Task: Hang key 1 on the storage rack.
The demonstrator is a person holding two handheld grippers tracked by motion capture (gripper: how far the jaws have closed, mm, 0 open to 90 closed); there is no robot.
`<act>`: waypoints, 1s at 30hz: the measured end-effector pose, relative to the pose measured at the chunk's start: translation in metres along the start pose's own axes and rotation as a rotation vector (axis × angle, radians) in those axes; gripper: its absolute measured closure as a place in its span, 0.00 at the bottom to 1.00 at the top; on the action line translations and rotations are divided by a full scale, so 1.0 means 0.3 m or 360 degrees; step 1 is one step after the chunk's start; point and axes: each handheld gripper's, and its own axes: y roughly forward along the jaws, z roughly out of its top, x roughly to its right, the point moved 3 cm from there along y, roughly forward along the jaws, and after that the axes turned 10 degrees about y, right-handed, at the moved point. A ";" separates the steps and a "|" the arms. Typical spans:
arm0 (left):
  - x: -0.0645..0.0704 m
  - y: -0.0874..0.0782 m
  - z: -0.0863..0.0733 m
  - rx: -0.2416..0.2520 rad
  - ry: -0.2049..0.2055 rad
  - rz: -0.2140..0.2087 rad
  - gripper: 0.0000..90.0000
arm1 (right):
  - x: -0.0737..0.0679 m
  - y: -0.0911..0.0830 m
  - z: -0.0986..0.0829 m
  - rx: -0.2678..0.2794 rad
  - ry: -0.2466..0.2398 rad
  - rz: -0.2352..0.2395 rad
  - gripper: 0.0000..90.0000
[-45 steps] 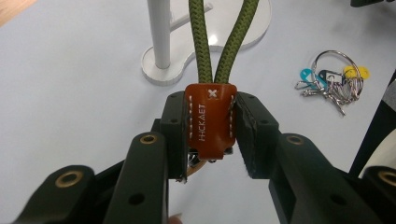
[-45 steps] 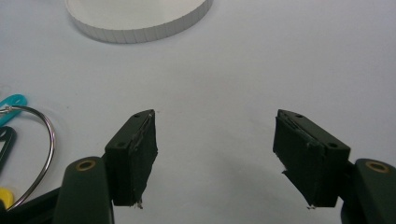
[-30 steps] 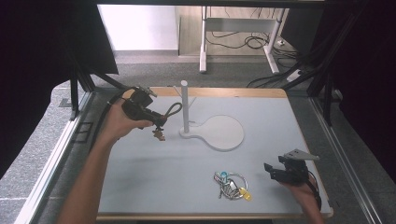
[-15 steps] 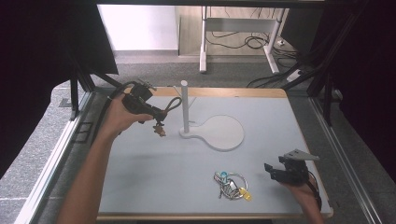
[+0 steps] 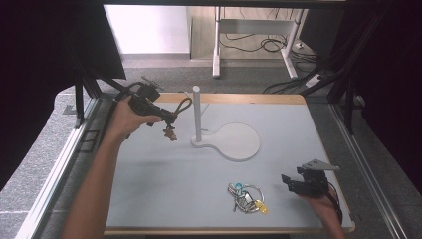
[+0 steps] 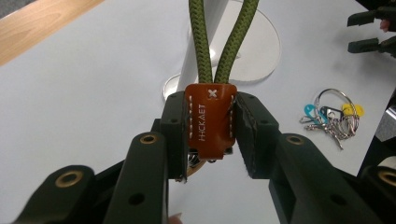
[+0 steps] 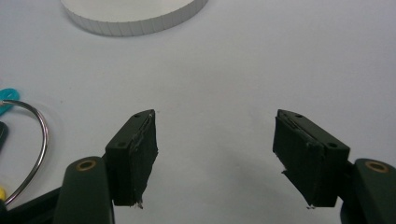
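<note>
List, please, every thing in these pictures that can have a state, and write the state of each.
Left gripper: shut on the leather tab, held above the table.
Leather tab: clamped between the jaws, off the table.
Green cord loop: hanging free, close to the post, not over it.
Post stand: upright, nothing hung on it.
Key ring bunch: lying flat on the table, untouched.
Right gripper: open, holding nothing.

The keychain [image 6: 210, 120] is a brown leather tab stitched in white, stamped with letters, with a green braided cord loop [image 5: 182, 105] rising from its top. It hangs upright above the table, its loop just beside the white post [image 5: 197, 113].
</note>
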 end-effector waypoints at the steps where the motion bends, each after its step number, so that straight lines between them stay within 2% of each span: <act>1: -0.003 -0.004 0.001 0.0005 -0.0003 0.0003 0.74 | 0.000 0.000 0.000 0.0000 0.0000 0.0000 0.34; 12: -0.041 -0.019 0.010 0.0060 -0.0056 -0.0007 0.74 | -0.002 -0.002 0.000 0.0002 -0.0004 0.0000 0.34; 15: -0.054 -0.015 0.016 0.0082 -0.0087 -0.0014 0.74 | -0.002 -0.003 -0.001 0.0002 -0.0006 0.0002 0.34; 30: -0.103 0.014 0.034 0.0088 -0.0131 -0.0042 0.74 | -0.007 -0.007 -0.001 0.0017 -0.0029 0.0017 0.34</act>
